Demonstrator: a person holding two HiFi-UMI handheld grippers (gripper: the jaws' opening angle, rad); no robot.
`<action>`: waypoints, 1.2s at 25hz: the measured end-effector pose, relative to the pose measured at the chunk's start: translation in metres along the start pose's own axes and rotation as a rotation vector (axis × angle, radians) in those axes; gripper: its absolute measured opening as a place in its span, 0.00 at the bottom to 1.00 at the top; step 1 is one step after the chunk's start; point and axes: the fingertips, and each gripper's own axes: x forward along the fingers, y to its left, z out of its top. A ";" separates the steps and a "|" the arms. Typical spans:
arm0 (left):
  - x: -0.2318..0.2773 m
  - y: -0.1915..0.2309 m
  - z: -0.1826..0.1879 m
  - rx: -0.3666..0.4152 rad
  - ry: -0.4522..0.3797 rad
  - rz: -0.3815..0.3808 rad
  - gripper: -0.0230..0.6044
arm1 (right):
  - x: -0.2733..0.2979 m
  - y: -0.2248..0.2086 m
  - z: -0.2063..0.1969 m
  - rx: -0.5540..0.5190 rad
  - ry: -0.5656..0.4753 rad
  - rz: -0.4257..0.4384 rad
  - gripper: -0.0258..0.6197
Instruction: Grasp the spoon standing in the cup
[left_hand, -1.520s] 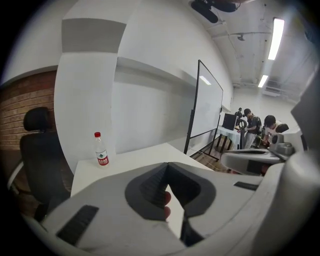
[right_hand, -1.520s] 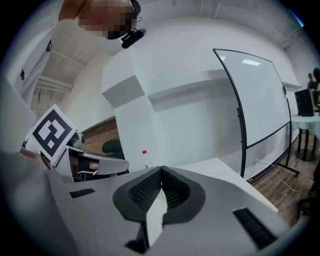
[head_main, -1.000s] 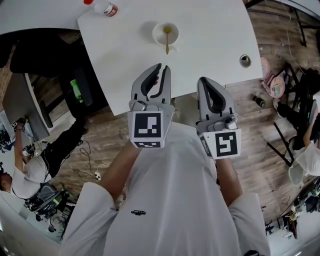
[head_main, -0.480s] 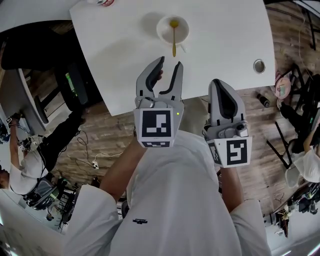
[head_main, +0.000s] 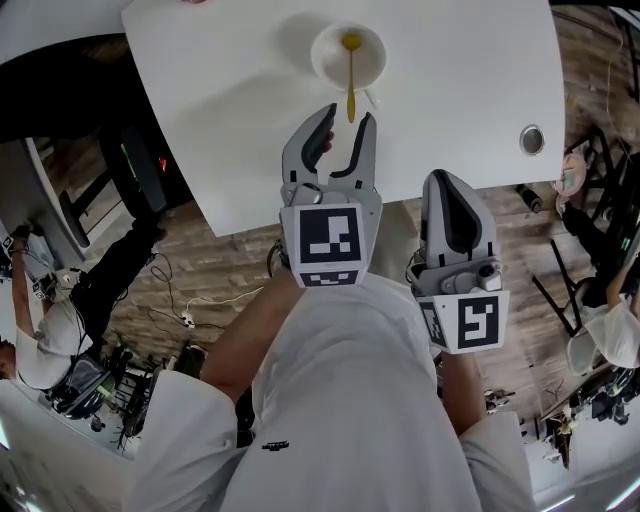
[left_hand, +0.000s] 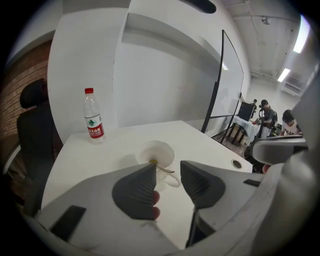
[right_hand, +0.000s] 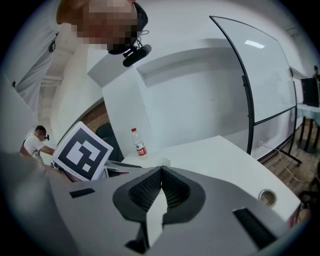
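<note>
A white cup (head_main: 325, 60) stands on the white table (head_main: 220, 120), with a yellow-headed spoon (head_main: 350, 85) leaning out of it toward me. In the left gripper view the cup (left_hand: 159, 151) and the spoon (left_hand: 167, 170) lie just beyond the jaw tips. My left gripper (head_main: 345, 125) hovers over the table's near part, just short of the spoon's handle end. Its jaws are opening and nothing is between them (left_hand: 167, 167). My right gripper (head_main: 445, 185) hangs back by the table's near edge, shut and empty (right_hand: 161, 172).
A water bottle (left_hand: 93, 122) with a red cap stands at the table's far left, also visible in the right gripper view (right_hand: 138, 143). A round cable hole (head_main: 531, 139) sits in the table's right part. A black chair (left_hand: 32, 130) stands left of the table; people sit farther off.
The left gripper's jaws have spread from nearly shut to wide apart, and it has come closer to the cup. The right gripper stays shut beside it.
</note>
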 end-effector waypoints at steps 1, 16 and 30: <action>0.003 0.002 -0.002 -0.008 0.003 0.008 0.32 | 0.000 -0.001 -0.002 0.004 0.003 -0.003 0.04; 0.010 0.025 0.002 -0.034 0.019 0.087 0.11 | 0.005 -0.004 0.002 0.026 -0.005 -0.023 0.04; -0.016 0.027 0.013 -0.020 -0.025 0.064 0.11 | -0.003 0.008 0.020 -0.005 -0.049 -0.022 0.04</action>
